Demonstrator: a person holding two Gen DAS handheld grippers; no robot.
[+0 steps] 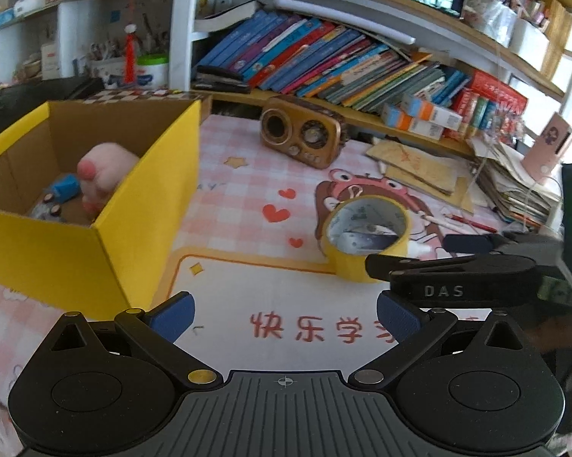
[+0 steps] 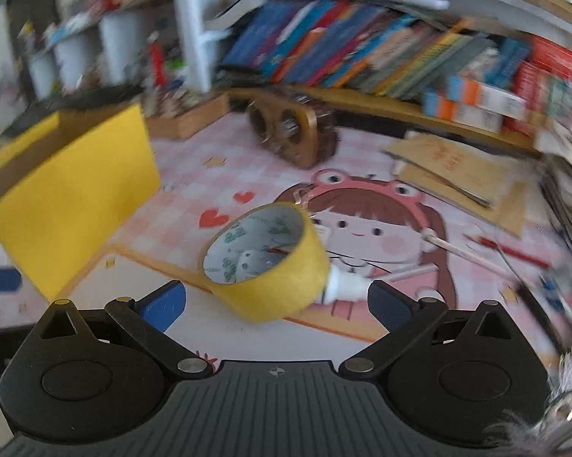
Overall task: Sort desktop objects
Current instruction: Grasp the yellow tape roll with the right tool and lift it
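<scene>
A yellow tape roll (image 1: pixel 365 240) lies on the cartoon desk mat, ahead and right of my open, empty left gripper (image 1: pixel 284 318). In the right wrist view the tape roll (image 2: pixel 270 262) sits just ahead of my open right gripper (image 2: pixel 276 301), between the fingertips' line and the mat's drawing, apart from both pads. A white tube (image 2: pixel 344 285) lies against the roll's right side. The yellow cardboard box (image 1: pixel 95 205) stands at the left and holds a pink plush toy (image 1: pixel 103 175) and a small blue toy (image 1: pixel 65 186). The right gripper's black body (image 1: pixel 457 270) shows at the right in the left wrist view.
A brown retro radio (image 1: pixel 301 131) stands at the back of the mat. Leaning books (image 1: pixel 324 61) fill the shelf behind. Brown envelopes (image 1: pixel 415 167) and a paper stack (image 1: pixel 514 186) lie at the right. A red pencil (image 2: pixel 510 251) and pens lie right of the tape.
</scene>
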